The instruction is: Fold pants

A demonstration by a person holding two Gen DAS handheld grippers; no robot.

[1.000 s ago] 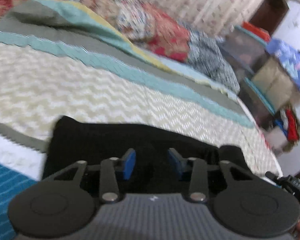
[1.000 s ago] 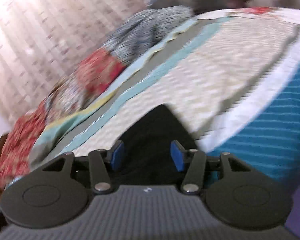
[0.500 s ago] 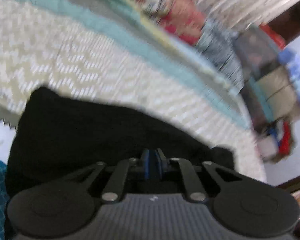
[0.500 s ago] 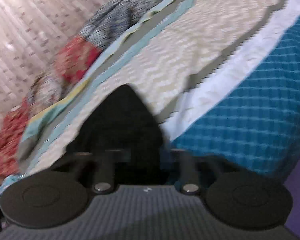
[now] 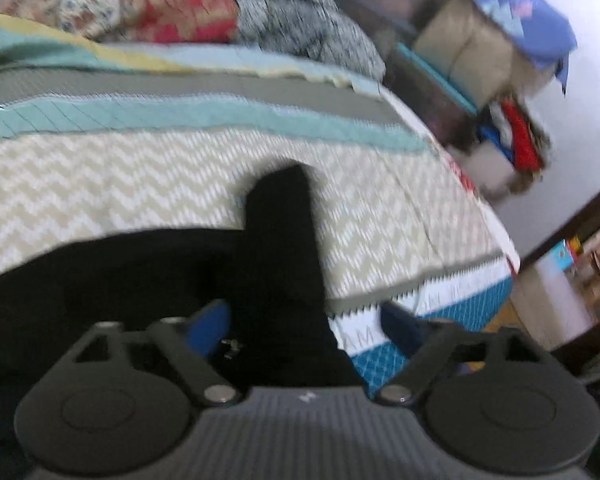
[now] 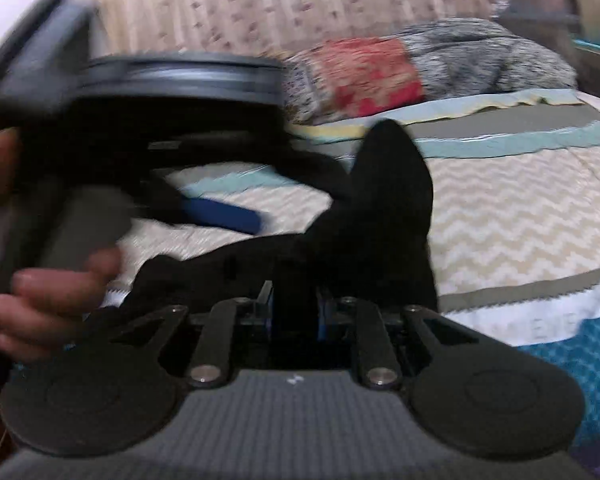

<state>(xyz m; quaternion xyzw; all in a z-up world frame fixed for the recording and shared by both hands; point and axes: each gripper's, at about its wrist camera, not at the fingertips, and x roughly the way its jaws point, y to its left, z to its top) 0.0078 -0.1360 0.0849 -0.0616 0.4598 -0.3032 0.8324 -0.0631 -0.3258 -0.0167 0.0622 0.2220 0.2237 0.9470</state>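
Observation:
The black pants (image 5: 140, 280) lie bunched on the bed, with one flap standing up over the cream chevron cover. My left gripper (image 5: 304, 326) has its jaws opening. The cloth sits between its blue pads (image 5: 210, 326) but leaves a gap on the right side. My right gripper (image 6: 296, 312) is shut on a fold of the pants (image 6: 380, 208), which rises in a peak just ahead of it. In the right wrist view the left gripper shows blurred at upper left, with one blue pad (image 6: 224, 214) and the hand (image 6: 48, 296) holding it.
The bed cover (image 5: 100, 184) has cream chevron, teal and grey bands. Patterned pillows (image 5: 188, 4) are piled at its far side before a curtain (image 6: 260, 0). Stacked boxes and clothes (image 5: 460, 48) stand past the bed's right edge.
Both grippers closed on the pants and swept across the bed, lifting cloth. The left jaws have since spread apart. The right gripper has rolled, and the left gripper now appears in its view.

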